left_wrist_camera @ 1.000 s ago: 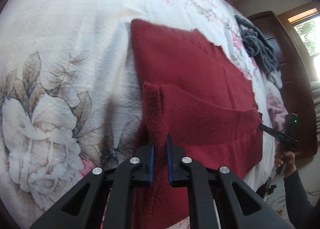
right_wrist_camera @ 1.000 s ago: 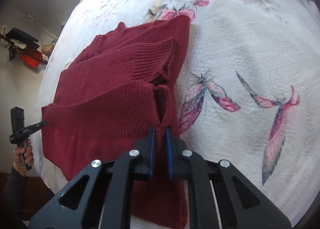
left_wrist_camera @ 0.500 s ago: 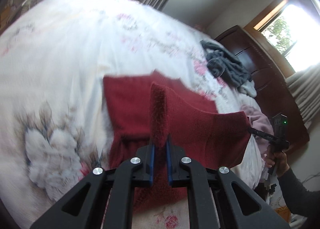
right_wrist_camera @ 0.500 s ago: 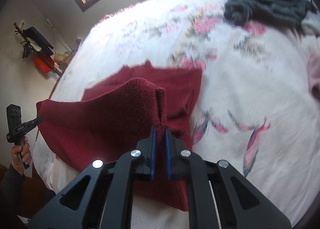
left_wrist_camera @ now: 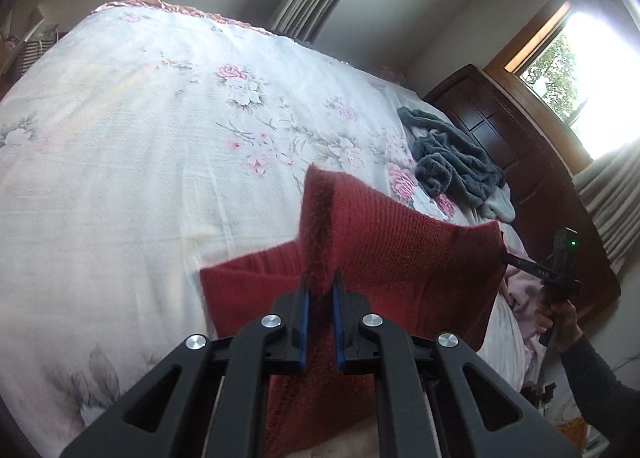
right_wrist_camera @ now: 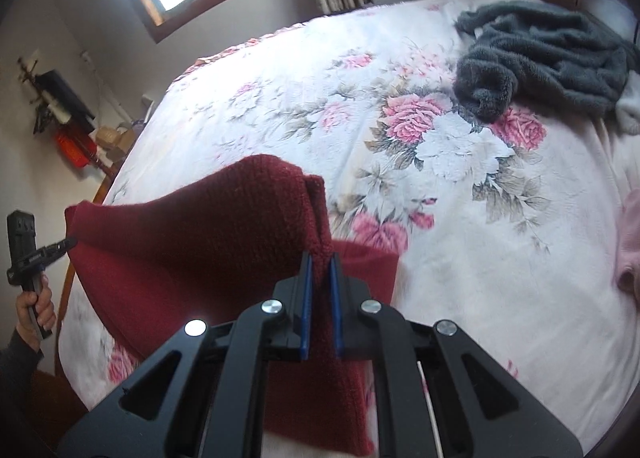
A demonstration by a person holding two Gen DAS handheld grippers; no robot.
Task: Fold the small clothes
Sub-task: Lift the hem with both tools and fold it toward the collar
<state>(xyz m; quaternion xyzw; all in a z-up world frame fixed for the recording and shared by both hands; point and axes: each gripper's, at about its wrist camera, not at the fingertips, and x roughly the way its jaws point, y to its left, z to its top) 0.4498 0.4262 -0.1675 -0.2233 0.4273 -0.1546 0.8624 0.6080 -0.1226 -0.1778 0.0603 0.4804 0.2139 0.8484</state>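
Your left gripper [left_wrist_camera: 320, 278] was clamped on one corner of the red sweater [left_wrist_camera: 400, 258], and your right gripper [right_wrist_camera: 319, 262] was clamped on the opposite corner [right_wrist_camera: 240, 225]. The knit stretched between the two and was lifted above the bed [left_wrist_camera: 140, 157], with its lower part draping down toward you.

A good deal was hidden. From each wrist view the sweater's lower edge ran behind the gripper's black frame and off the bottom of the picture, so you could not tell how it lay there or how much of it touched the quilt. In the left view the right gripper showed only as a thin tip at the far corner, with your right hand [left_wrist_camera: 558, 314] behind it, partly cut by the sleeve. In the right view your left hand [right_wrist_camera: 34, 306] sat at the picture's left edge, near the bed's side.

Beyond the sweater the floral quilt lay open across its middle and far side. A grey garment [right_wrist_camera: 540, 57] was heaped near the dark headboard [left_wrist_camera: 520, 145], well apart from the sweater. A pink cloth [right_wrist_camera: 630, 246] lay at the right edge, cut off by the frame.
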